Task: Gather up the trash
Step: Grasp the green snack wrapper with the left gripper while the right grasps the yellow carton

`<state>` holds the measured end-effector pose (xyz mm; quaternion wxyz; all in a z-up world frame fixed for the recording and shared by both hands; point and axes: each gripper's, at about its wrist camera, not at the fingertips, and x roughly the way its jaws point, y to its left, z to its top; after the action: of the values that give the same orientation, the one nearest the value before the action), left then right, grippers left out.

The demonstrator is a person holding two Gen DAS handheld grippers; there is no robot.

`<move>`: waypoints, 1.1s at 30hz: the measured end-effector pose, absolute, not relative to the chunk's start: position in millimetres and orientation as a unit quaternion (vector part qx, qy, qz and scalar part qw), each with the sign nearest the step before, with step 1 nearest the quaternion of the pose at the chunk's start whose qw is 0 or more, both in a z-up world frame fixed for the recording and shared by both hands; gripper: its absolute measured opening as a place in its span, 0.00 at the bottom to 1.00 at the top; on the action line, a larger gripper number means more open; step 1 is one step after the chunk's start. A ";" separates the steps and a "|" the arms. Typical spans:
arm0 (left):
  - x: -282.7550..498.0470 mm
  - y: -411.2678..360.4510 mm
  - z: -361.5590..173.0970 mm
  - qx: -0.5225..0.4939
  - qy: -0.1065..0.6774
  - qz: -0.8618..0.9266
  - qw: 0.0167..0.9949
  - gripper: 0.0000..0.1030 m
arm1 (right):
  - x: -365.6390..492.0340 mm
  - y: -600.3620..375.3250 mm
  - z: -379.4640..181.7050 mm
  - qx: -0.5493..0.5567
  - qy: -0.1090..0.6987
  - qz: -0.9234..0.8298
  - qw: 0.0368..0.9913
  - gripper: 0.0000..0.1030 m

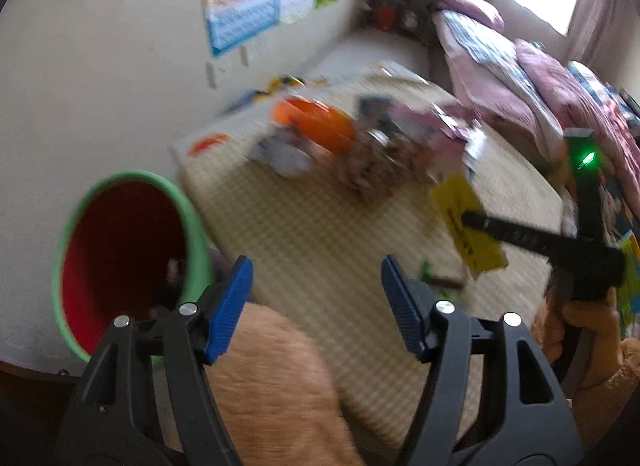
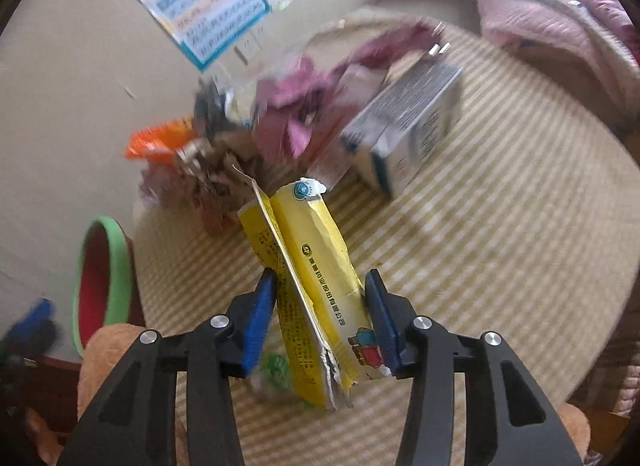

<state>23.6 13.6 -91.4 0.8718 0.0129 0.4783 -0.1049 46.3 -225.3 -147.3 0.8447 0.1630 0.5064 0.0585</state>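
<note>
My right gripper [image 2: 320, 306] is shut on a yellow torn wrapper [image 2: 316, 282] and holds it above the striped mat [image 2: 500, 225]. The same wrapper [image 1: 464, 221] shows in the left wrist view, held by the right gripper [image 1: 472, 219]. My left gripper [image 1: 316, 290] is open and empty, just right of a red bin with a green rim [image 1: 128, 262]. The bin also shows in the right wrist view [image 2: 104, 282]. A blurred heap of trash [image 1: 360, 145] lies on the mat: an orange wrapper [image 2: 160, 141], purple wrappers [image 2: 296, 113], brown scraps [image 2: 216, 181] and a white box [image 2: 408, 125].
A wall with posters [image 2: 208, 5] runs along the left. Pink bedding [image 1: 532, 77] lies at the right. A plush tan thing [image 1: 272, 378] sits under my left gripper. A dark shelf [image 1: 396, 1] stands in the far corner.
</note>
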 end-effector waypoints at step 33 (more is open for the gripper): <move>33.3 -112.9 -191.7 0.137 0.564 -0.197 0.790 0.24 | -27.2 -278.6 -165.2 0.222 0.472 0.000 0.853 0.45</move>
<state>33.3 -112.9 -191.7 0.7903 0.1368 0.5637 -0.1972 -27.2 -278.6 -165.2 0.8530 0.2221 0.4722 -0.0005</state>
